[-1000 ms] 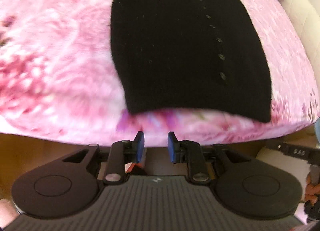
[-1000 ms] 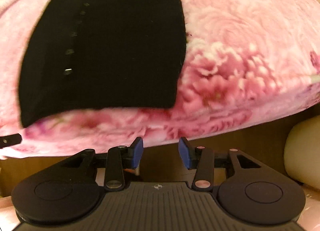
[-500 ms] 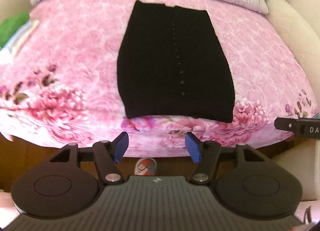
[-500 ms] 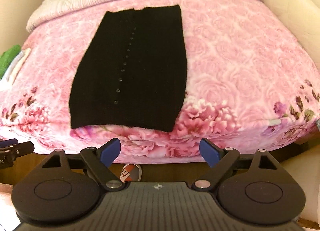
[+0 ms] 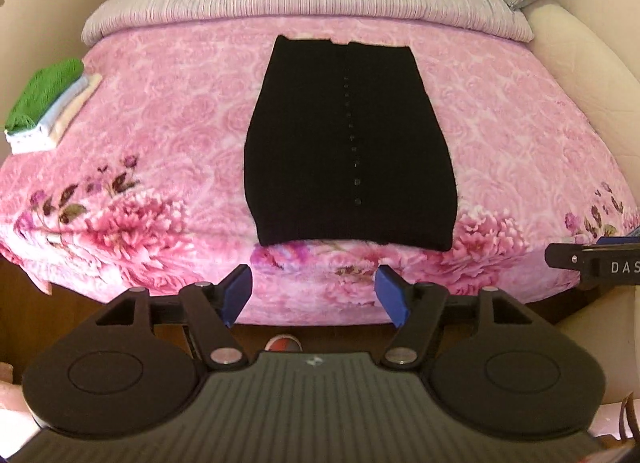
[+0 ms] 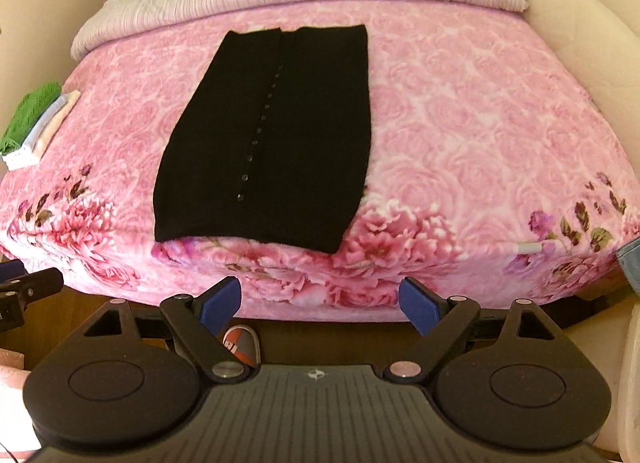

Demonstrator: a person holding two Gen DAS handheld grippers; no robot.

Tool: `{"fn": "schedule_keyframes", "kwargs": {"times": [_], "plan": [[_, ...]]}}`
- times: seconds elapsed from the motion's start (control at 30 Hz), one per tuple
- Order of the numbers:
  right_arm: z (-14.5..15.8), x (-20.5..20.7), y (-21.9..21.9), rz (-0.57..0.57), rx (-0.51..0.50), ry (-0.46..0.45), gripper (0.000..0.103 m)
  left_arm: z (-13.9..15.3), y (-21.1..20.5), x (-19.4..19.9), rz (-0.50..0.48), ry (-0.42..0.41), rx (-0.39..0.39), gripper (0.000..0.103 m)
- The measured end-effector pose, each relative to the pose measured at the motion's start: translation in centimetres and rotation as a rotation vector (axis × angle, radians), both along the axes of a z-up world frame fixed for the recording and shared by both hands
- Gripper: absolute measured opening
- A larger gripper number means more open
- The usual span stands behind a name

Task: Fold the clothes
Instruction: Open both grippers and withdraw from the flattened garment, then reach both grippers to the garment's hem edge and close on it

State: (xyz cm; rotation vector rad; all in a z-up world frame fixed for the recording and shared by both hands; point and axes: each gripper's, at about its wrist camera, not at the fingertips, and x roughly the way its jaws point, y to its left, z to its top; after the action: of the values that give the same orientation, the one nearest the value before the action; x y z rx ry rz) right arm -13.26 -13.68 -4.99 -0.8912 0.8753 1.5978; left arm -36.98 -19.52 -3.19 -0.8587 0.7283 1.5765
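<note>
Left wrist view shows your left gripper (image 5: 314,295) gaping empty below the long black buttoned knit garment (image 5: 348,143) flat on the pink floral blanket (image 5: 160,123), while right wrist view shows your right gripper (image 6: 320,303) equally spread, so uneven corner grabs risk a skewed fold.

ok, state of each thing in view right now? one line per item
left gripper: open, empty, off the bed
right gripper: open, empty, off the bed
black cardigan: flat on pink blanket, sides folded in, buttoned
clothes stack: folded, green on top, at blanket's left edge
</note>
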Motion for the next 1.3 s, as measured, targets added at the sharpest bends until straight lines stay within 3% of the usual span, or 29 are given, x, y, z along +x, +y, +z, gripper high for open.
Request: {"fn": "schedule_keyframes", "kwargs": {"times": [0.43,0.93,1.13,1.3], "plan": [[1.2,1.8,0.1,-0.054,0.010,0.032,0.088,1.7,1.5,1.7,-0.065,0.047,0.012,0.067],[1.1,-0.8,1.3,-0.011,-0.011,0.041,0.088,1.9,1.6,-0.5,-0.037,0.042,-0.009,0.068],[0.2,-2.2,2.7,-0.009,-0.045,0.041,0.088,0.9,2.7,-2.7,-0.025,0.004,-0.042,0.068],[-1.7,-3.1,4.9,-0.039,-0.100,0.040,0.088,-0.8,5.1,-5.9,-0.016,-0.077,-0.066,0.068]]}}
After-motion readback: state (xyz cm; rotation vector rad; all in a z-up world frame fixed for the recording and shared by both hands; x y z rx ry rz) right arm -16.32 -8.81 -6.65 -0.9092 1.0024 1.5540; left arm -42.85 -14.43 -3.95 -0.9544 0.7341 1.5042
